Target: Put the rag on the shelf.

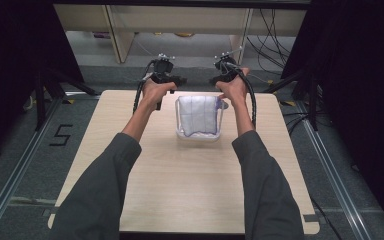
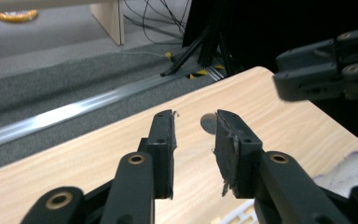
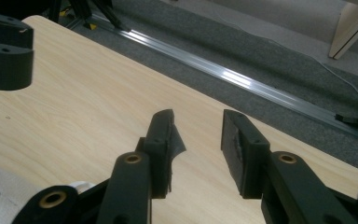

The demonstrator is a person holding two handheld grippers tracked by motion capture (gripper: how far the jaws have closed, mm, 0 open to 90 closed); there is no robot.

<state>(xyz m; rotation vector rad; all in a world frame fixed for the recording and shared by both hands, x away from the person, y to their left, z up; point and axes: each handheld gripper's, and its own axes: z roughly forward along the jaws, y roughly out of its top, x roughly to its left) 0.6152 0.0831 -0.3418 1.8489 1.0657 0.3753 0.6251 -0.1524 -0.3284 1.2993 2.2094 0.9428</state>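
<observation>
Jaws stand apart on both tools, nothing between them. Your left gripper (image 1: 166, 80) and right gripper (image 1: 226, 77) hang past the far corners of the folded cloth (image 1: 198, 116) in its white basket (image 1: 197, 135); it lies between and nearer you, the right hand closer.

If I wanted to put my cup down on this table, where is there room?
Most of the wooden table is bare. The widest patch lies between the white basket of folded cloth and the near edge, flanked by the person's sleeves. Strips to either side of the basket are free too. The far edge is crowded: the left gripper and right gripper hover there, jaws open.
</observation>
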